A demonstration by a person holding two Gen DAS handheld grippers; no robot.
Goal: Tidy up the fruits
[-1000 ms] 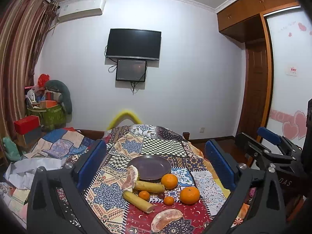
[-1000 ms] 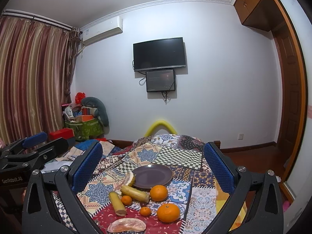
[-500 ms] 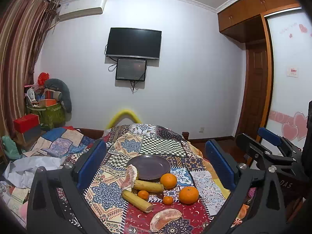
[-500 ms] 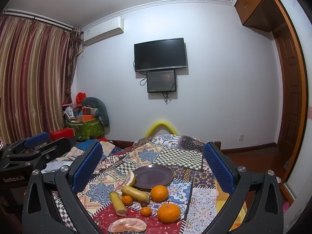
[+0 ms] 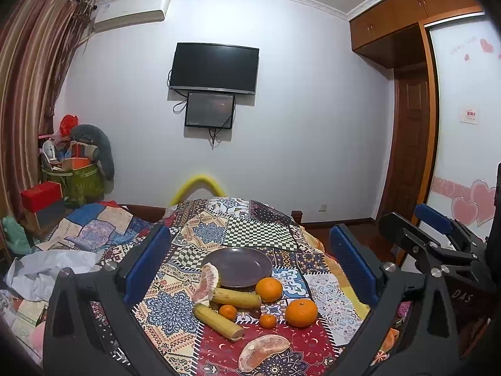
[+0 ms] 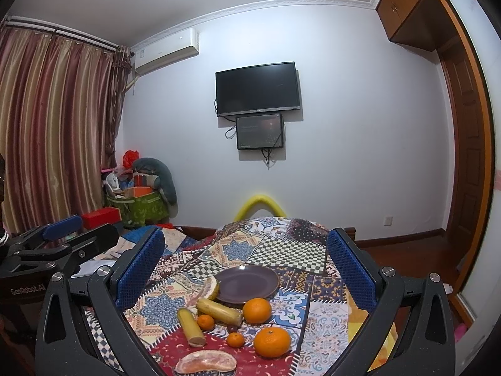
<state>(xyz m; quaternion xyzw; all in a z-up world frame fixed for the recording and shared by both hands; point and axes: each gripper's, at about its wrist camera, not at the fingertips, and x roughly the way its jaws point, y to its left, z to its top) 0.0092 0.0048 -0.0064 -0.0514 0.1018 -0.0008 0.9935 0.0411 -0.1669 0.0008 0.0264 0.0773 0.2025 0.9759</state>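
Note:
A dark purple plate [image 5: 237,265] [image 6: 246,283] sits bare on the patchwork tablecloth [image 5: 175,307]. In front of it lie two banana pieces [image 5: 216,317] [image 5: 237,297], two large oranges [image 5: 301,312] [image 5: 268,289], two small tangerines [image 5: 227,311] [image 5: 267,321] and two pomelo segments [image 5: 262,347] [image 5: 207,285]. My left gripper [image 5: 249,264] is open, held above and short of the fruit, holding nothing. My right gripper [image 6: 245,269] is also open and empty, held back likewise. Each gripper shows at the edge of the other's view.
The table's far end nears a yellow foam arch [image 5: 198,185] by the white wall. Left of the table lie a quilt [image 5: 90,228], boxes and a green bag [image 5: 76,181]. A wooden door [image 5: 408,144] and wardrobe stand at the right.
Both views have shifted only slightly; the fruit and the plate have not moved and both grippers stay open.

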